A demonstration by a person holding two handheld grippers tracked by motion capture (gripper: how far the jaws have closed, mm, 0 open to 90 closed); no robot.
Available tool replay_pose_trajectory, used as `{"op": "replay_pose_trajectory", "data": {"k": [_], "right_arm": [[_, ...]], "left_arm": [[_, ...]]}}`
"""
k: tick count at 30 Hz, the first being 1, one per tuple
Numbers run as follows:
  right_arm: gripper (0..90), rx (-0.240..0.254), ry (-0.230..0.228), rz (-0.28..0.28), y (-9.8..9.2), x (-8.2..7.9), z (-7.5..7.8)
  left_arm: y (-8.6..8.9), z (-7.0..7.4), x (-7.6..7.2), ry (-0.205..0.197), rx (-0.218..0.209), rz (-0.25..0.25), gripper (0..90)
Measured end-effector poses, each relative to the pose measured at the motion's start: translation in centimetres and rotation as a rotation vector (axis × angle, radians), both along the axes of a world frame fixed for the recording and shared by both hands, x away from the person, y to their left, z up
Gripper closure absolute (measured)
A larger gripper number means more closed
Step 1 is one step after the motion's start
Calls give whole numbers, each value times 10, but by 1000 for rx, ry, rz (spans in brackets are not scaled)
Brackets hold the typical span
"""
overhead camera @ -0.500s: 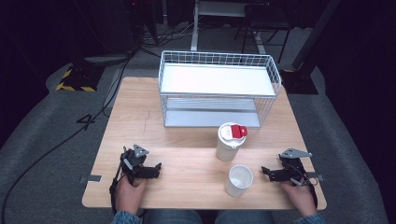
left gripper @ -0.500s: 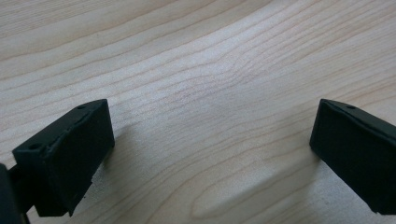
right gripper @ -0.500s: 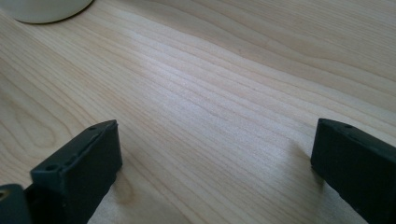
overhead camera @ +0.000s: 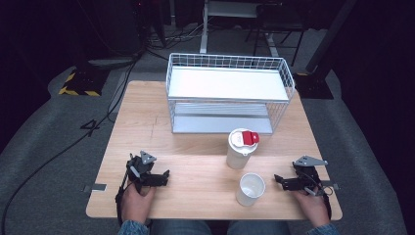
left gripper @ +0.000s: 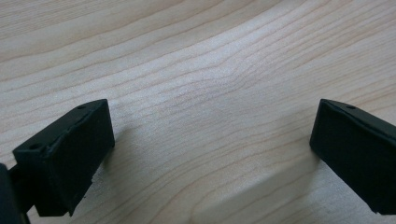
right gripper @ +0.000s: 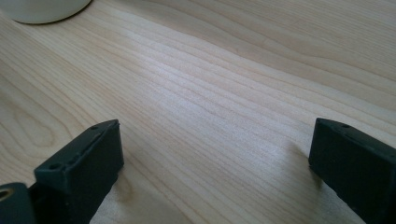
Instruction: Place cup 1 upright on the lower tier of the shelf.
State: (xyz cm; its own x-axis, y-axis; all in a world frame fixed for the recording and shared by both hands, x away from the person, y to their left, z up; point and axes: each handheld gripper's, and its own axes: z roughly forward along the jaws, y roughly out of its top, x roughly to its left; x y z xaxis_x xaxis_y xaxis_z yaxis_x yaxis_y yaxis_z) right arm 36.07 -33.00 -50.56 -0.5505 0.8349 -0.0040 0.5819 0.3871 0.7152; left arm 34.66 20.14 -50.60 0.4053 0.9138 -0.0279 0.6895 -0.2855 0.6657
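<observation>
A white jar with a white-and-red flip lid (overhead camera: 241, 148) stands upright in the middle of the wooden table (overhead camera: 195, 142). An open white cup (overhead camera: 251, 189) stands just in front of it, and its base (right gripper: 42, 9) shows in the right gripper view. My left gripper (overhead camera: 165, 177) rests on the table at the front left, jaws wide apart over bare wood (left gripper: 210, 135). My right gripper (overhead camera: 278, 181) rests at the front right, pointing at the cup from a short way off, jaws wide apart with nothing between them (right gripper: 215, 154).
A white wire basket shelf (overhead camera: 230, 90) with two levels stands at the back of the table. Cables run over the grey floor (overhead camera: 58, 127) on the left. Bare wood lies between the two grippers and along the table's left side.
</observation>
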Motion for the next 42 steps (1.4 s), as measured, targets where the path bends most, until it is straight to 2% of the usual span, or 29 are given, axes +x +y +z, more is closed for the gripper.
{"op": "replay_pose_trajectory", "data": {"k": [15, 23, 26, 37, 39, 42], "right_arm": [[59, 5, -5, -8, -1, 0, 0], [89, 11, -6, 27, -1, -2, 2], [110, 36, -15, 50, -3, -6, 7], [119, 63, -49, 84, -3, -25, 26], [119, 131, -42, 100, -2, -34, 31], [119, 136, -68, 108, -2, -45, 39]], "left_arm": [[0, 0, 0, 0, 0, 4, 3], [0, 0, 0, 1, 1, 3, 3], [0, 0, 0, 0, 1, 5, 4], [-1, 0, -1, 2, -2, 11, 4], [-2, 0, -1, 1, -3, 14, 4], [-2, 0, -1, 2, -3, 17, 4]]}}
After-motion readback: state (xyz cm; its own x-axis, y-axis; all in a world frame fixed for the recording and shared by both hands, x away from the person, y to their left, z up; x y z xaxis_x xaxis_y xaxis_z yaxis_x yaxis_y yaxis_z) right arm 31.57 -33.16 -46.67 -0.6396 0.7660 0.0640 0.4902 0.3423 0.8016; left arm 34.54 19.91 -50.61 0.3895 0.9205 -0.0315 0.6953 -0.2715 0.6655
